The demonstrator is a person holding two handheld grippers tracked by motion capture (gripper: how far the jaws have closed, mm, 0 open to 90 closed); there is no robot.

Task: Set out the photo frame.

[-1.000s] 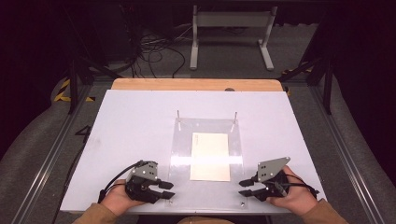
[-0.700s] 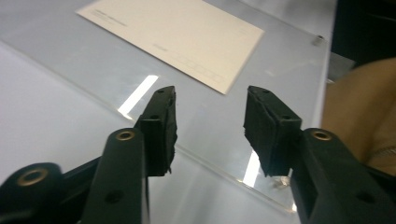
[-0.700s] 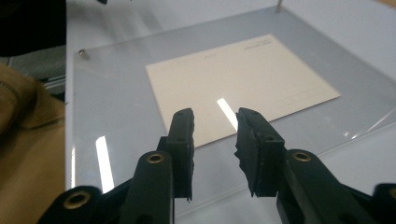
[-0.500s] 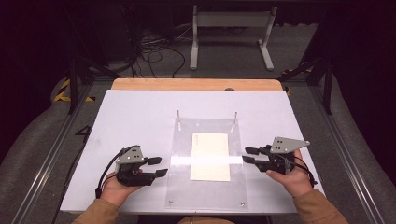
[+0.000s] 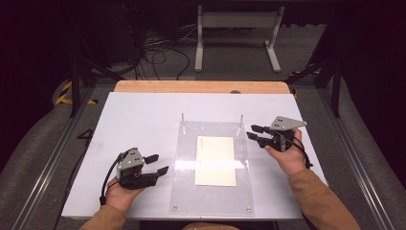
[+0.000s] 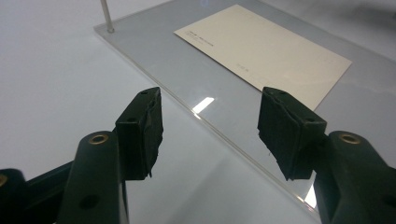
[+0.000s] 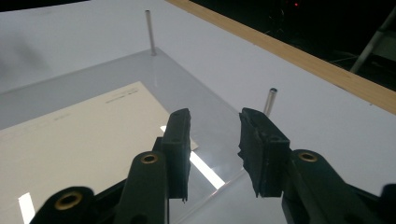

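Our left claw (image 5: 155,164) has just been opening, nothing between its jaws, beside the clear acrylic sheet (image 5: 213,191) on the white worktop (image 5: 143,120). Our right claw (image 5: 254,134), also apart and empty, hovers at the sheet's far right edge. We judge the cream card (image 5: 215,160) lies under the sheet, the two steel pins (image 5: 183,117) keeping it aligned.

Cream card (image 6: 261,51) under the clear plate (image 6: 154,60), upper centre of the left gripper view: small dark print lines near its top corner and right of its middle, too tiny to read. Same faint lines at centre left of the right gripper view. No other text legible.
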